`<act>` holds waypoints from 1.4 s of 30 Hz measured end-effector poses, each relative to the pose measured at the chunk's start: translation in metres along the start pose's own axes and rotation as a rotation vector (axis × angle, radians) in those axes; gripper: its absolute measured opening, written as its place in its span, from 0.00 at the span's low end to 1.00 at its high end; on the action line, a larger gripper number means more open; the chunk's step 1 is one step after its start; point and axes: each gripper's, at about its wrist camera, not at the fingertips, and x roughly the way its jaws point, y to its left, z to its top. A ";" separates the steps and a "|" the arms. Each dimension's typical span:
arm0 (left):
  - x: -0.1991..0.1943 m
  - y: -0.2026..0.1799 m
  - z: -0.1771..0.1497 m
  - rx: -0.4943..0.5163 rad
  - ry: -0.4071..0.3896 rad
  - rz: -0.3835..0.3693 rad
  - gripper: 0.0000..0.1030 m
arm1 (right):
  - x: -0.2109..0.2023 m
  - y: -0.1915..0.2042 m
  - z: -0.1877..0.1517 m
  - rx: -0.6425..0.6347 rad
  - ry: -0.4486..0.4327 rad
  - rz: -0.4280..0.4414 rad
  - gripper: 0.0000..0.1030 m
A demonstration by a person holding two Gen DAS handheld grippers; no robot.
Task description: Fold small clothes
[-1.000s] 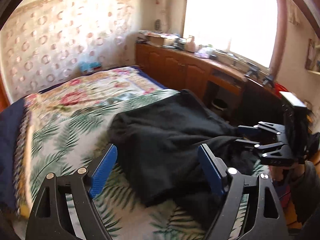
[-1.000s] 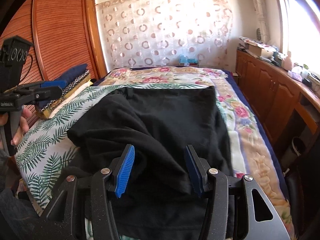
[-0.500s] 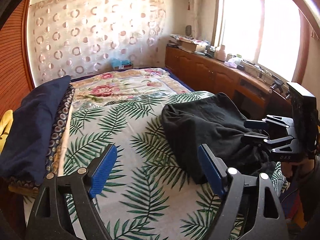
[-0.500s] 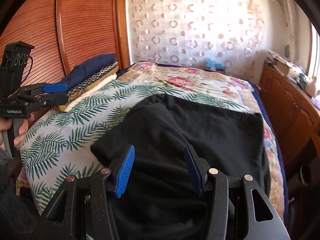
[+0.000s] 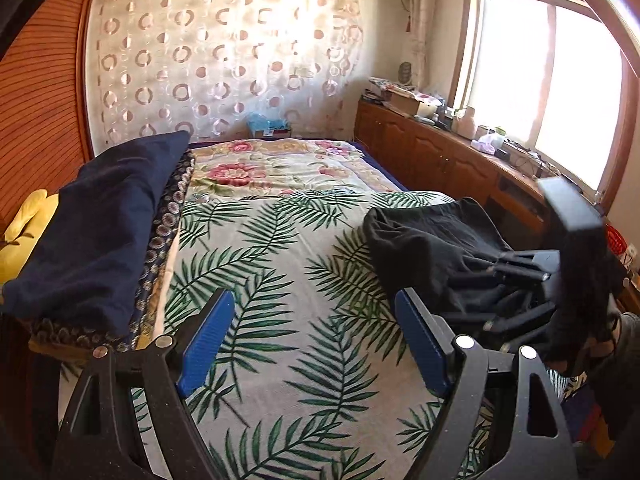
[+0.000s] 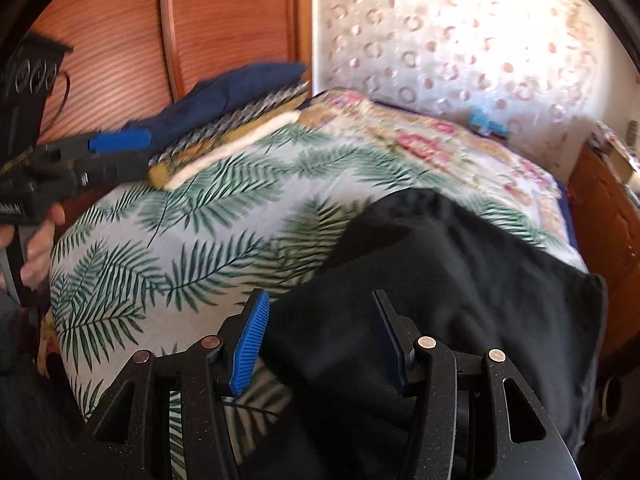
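The bed [image 5: 280,280], under a palm-leaf sheet, fills both views. The black garment [image 6: 460,280] lies rumpled at lower right of the right wrist view and at right of the left wrist view. Step in hand, as judged: repositioning before a fold; next, an edge must be found and pinched. The left gripper [image 5: 308,344] is released over bare sheet. The right gripper [image 6: 316,344] stands half-parted above the cloth, pads apparently not pressing. Only the left view shows the window [image 5: 540,92].
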 end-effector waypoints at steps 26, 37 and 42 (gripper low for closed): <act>0.010 -0.007 -0.015 0.004 0.039 -0.020 0.81 | -0.015 -0.012 0.021 -0.071 -0.003 -0.119 0.09; 0.014 -0.017 -0.017 0.017 0.052 -0.044 0.81 | -0.048 -0.157 0.064 0.127 -0.015 -0.435 0.09; 0.020 -0.028 -0.021 0.038 0.073 -0.062 0.81 | -0.015 -0.203 0.041 0.263 0.111 -0.549 0.24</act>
